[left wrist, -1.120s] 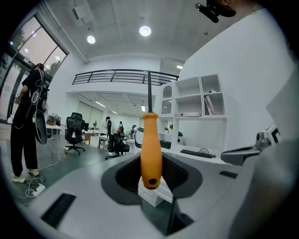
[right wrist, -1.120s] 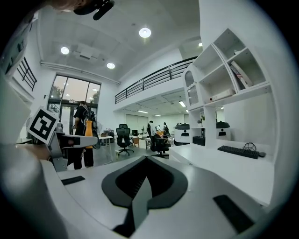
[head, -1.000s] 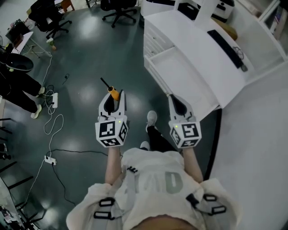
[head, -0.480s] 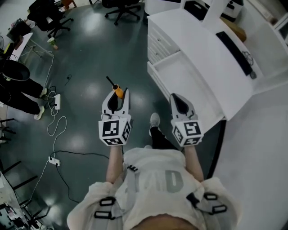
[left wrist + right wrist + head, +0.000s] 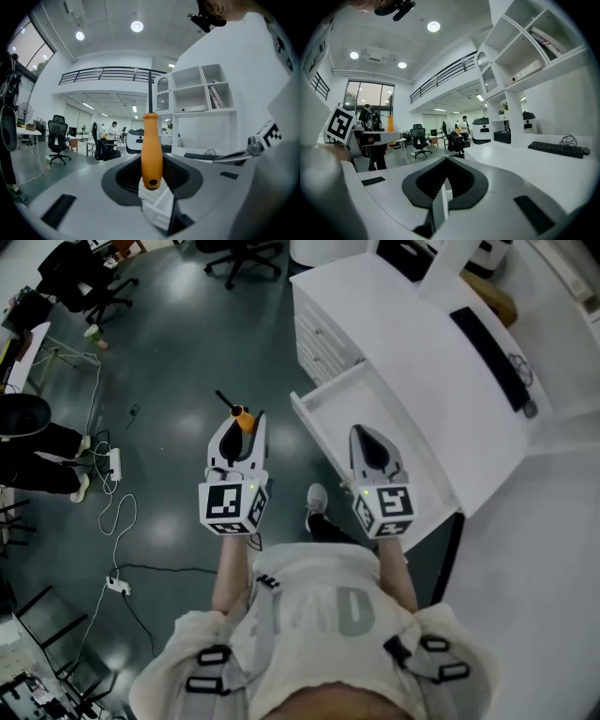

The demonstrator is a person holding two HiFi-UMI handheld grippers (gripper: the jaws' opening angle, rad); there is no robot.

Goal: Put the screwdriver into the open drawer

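i'm closing in on the drawer [image 5: 339,405], left tongs [image 5: 241,424] gripping the screwdriver [image 5: 241,413] just beside it, right tongs [image 5: 365,438] shut and empty over it, so the drop-in is getting close.

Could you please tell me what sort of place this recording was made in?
Probably an open-plan office or lab: a swivel chair, a white desk bearing a keyboard, and a railed mezzanine above.

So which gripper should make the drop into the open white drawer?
Left. The left gripper holds the orange-handled screwdriver just beside the open white drawer; the right gripper is shut and empty.
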